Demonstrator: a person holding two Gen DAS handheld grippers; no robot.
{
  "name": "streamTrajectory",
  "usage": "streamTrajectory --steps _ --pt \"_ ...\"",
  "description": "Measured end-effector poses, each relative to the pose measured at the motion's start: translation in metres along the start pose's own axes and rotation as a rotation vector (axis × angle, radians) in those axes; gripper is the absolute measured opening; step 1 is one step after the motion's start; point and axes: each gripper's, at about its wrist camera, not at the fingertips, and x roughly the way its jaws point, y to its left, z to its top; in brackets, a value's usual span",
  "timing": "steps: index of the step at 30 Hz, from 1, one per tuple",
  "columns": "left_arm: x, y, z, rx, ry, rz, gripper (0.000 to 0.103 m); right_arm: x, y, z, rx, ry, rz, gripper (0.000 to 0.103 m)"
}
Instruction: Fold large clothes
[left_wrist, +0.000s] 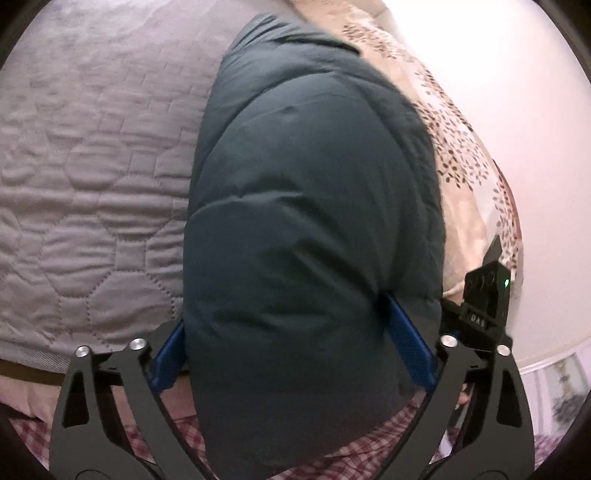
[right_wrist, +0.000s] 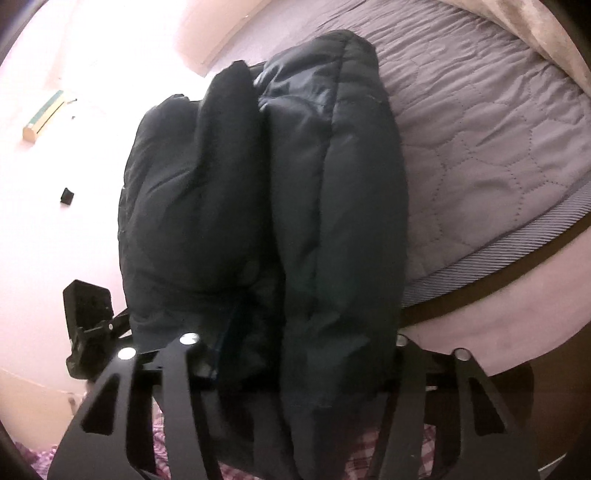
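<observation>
A dark teal padded jacket (left_wrist: 314, 206), folded into a thick bundle, hangs over the edge of the bed and fills the left wrist view. My left gripper (left_wrist: 288, 336) is shut on its near end, and the blue pads (left_wrist: 406, 339) press into the padding on both sides. In the right wrist view the same jacket (right_wrist: 332, 206) shows as two stacked puffy folds. My right gripper (right_wrist: 306, 339) has the bundle wedged tightly between its black arms, with its pads mostly buried in the fabric. Each view shows the other tool's black body (left_wrist: 484, 299) (right_wrist: 88, 314) close beside the jacket.
A grey quilted bedspread (left_wrist: 92, 166) (right_wrist: 480, 147) covers the bed under the jacket. A beige leaf-patterned pillow (left_wrist: 461, 147) lies beside it. Red checked cloth (left_wrist: 369, 446) shows beneath the grippers. On the pale floor lie a small black item (right_wrist: 66, 195) and a stick-like object (right_wrist: 44, 118).
</observation>
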Motion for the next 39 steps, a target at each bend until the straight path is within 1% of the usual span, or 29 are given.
streamTrajectory --steps 2,3,6,8,13,17,20,22,25,26,27,30,31,32,33,35,37,39 --pt "-0.006 -0.004 0.000 0.043 -0.030 0.003 0.083 0.000 0.010 0.002 -0.030 -0.009 -0.007 0.041" --pt "-0.010 -0.005 0.001 0.060 -0.050 0.003 0.080 0.001 0.017 0.003 -0.049 -0.014 -0.016 0.040" --pt "-0.015 0.000 0.011 0.064 -0.089 0.013 0.078 0.005 0.042 0.005 -0.126 -0.032 -0.055 0.038" --pt "-0.018 0.008 0.020 0.047 -0.109 0.022 0.077 0.016 0.063 0.016 -0.174 -0.034 -0.081 0.037" --pt "-0.031 0.042 0.047 -0.021 -0.188 0.064 0.076 0.052 0.106 0.037 -0.264 -0.027 -0.101 0.036" --pt "-0.044 0.069 0.060 -0.068 -0.216 0.088 0.076 0.086 0.137 0.051 -0.310 -0.001 -0.102 0.036" --pt "-0.043 0.076 0.062 -0.091 -0.218 0.088 0.076 0.097 0.145 0.051 -0.340 0.009 -0.123 0.036" --pt "-0.040 0.074 0.060 -0.077 -0.222 0.093 0.076 0.101 0.144 0.053 -0.349 0.010 -0.132 0.036" --pt "-0.041 0.074 0.059 -0.069 -0.223 0.100 0.077 0.101 0.132 0.048 -0.308 0.013 -0.117 0.036" --pt "-0.040 0.073 0.059 -0.071 -0.222 0.101 0.077 0.102 0.129 0.057 -0.299 0.013 -0.114 0.036" --pt "-0.040 0.072 0.060 -0.075 -0.221 0.105 0.077 0.102 0.127 0.057 -0.290 0.010 -0.116 0.036" --pt "-0.044 0.075 0.058 -0.088 -0.222 0.125 0.080 0.100 0.127 0.055 -0.289 0.000 -0.146 0.040" --pt "-0.044 0.075 0.058 -0.091 -0.223 0.136 0.082 0.103 0.129 0.059 -0.288 -0.005 -0.155 0.044" --pt "-0.045 0.074 0.057 -0.094 -0.224 0.148 0.082 0.102 0.130 0.058 -0.286 -0.010 -0.169 0.050" --pt "-0.045 0.072 0.058 -0.097 -0.225 0.160 0.083 0.101 0.129 0.058 -0.282 -0.018 -0.188 0.053" --pt "-0.047 0.070 0.058 -0.098 -0.227 0.182 0.083 0.099 0.130 0.059 -0.271 -0.028 -0.210 0.063" --pt "-0.051 0.067 0.057 -0.098 -0.232 0.199 0.084 0.092 0.127 0.058 -0.259 -0.041 -0.219 0.066" --pt "-0.056 0.064 0.056 -0.103 -0.242 0.217 0.083 0.079 0.127 0.055 -0.261 -0.064 -0.227 0.067"
